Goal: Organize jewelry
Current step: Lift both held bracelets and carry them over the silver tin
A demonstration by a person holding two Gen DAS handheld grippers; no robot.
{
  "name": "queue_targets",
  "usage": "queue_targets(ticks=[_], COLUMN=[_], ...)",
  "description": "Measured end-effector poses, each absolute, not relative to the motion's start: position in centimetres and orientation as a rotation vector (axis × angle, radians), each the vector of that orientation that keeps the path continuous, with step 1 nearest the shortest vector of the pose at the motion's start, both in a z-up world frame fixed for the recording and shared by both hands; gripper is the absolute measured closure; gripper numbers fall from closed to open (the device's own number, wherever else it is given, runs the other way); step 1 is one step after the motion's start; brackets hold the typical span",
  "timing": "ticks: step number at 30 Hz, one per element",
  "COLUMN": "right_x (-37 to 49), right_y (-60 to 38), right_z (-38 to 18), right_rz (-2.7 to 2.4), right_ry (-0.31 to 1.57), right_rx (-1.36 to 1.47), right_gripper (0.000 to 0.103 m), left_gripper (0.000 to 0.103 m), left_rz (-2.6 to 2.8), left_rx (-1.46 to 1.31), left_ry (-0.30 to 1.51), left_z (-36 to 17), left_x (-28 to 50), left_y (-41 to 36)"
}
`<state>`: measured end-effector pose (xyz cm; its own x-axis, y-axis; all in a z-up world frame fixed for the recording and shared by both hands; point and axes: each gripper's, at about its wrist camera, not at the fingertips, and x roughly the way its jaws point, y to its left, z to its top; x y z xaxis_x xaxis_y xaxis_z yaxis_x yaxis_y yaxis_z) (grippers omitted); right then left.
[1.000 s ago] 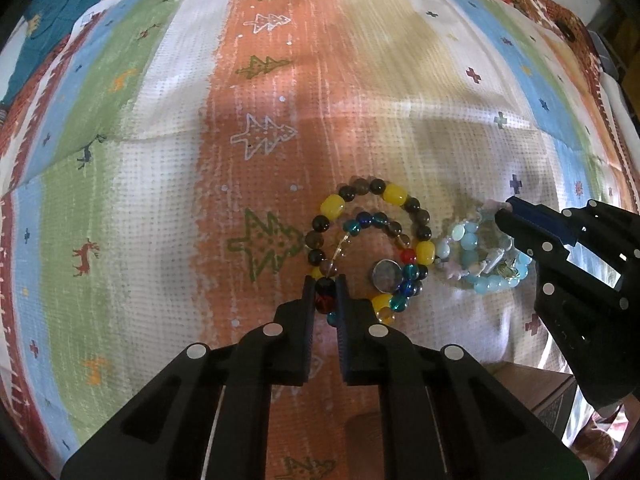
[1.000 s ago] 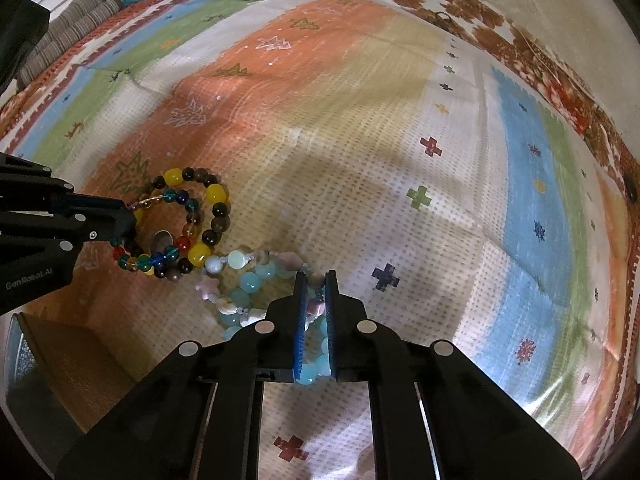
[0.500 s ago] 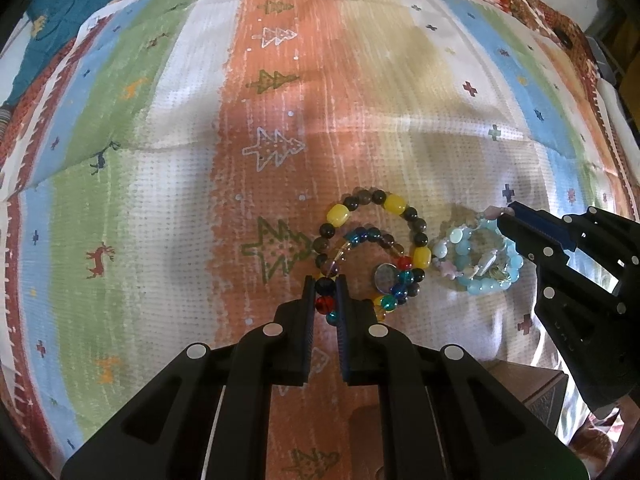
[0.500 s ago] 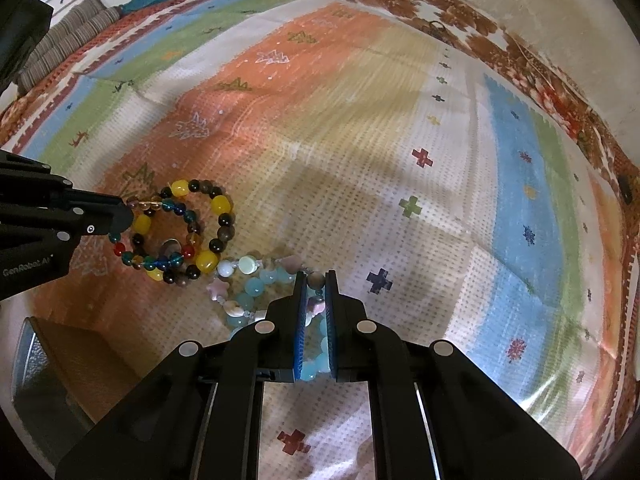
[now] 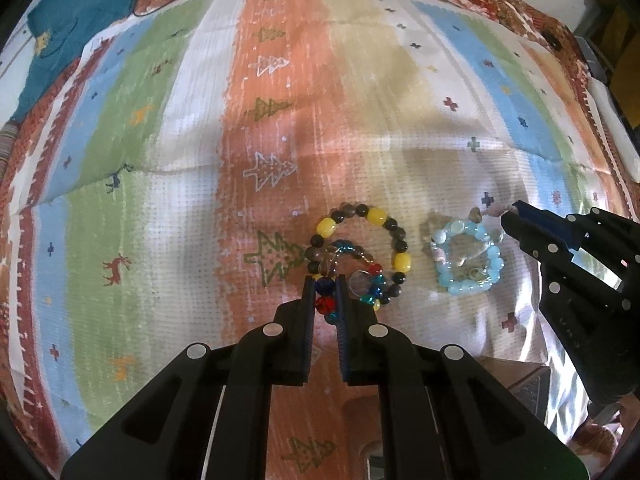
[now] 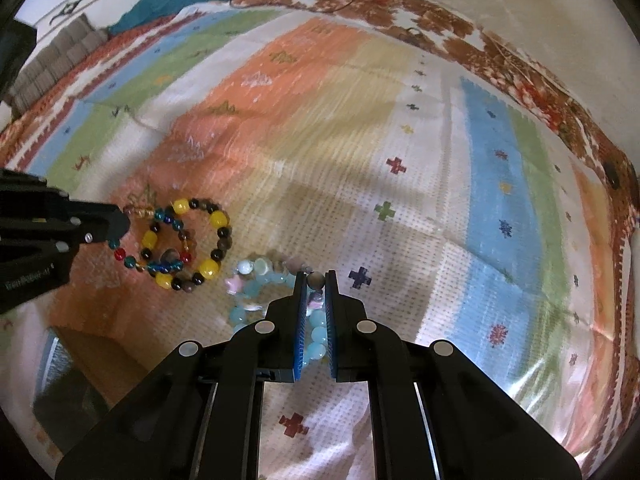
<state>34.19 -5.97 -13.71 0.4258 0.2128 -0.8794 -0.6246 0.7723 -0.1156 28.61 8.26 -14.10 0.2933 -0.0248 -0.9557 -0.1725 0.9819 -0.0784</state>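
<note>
A multicoloured bead bracelet (image 5: 362, 276) of blue, red and teal beads lies tangled inside a yellow-and-dark bead bracelet (image 5: 394, 232) on the striped cloth. My left gripper (image 5: 325, 286) is shut on the multicoloured bracelet's near beads. To the right lies a pale blue bead bracelet (image 5: 468, 258) with pink and grey beads. My right gripper (image 6: 316, 282) is shut on that pale blue bracelet (image 6: 264, 276). The right gripper also shows in the left wrist view (image 5: 514, 216), and the left gripper in the right wrist view (image 6: 116, 226).
A striped cloth (image 5: 280, 120) with tree, deer and cross motifs covers the whole surface. A wooden box edge (image 6: 92, 356) sits below the cloth's near edge. A teal fabric (image 5: 72, 20) lies at the far left corner.
Both grippers have pulled back and up, each keeping its bracelet. The pale blue bracelet has parted from the yellow-and-dark one, leaving a gap between them.
</note>
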Motion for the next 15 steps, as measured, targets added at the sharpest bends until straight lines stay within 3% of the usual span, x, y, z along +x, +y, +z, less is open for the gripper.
queue_targets(ticks=[15], right_x=[33.3], right_y=[-7.9], right_z=[-11.4], right_rz=[0.495], right_ry=[0.962], right_rx=[-0.352], right_gripper=[0.093], left_gripper=[0.094], left_rz=[0.105], left_rx=[-0.168], left_ry=[1.208], left_z=[-11.3], left_x=[27.4], left_y=[8.4])
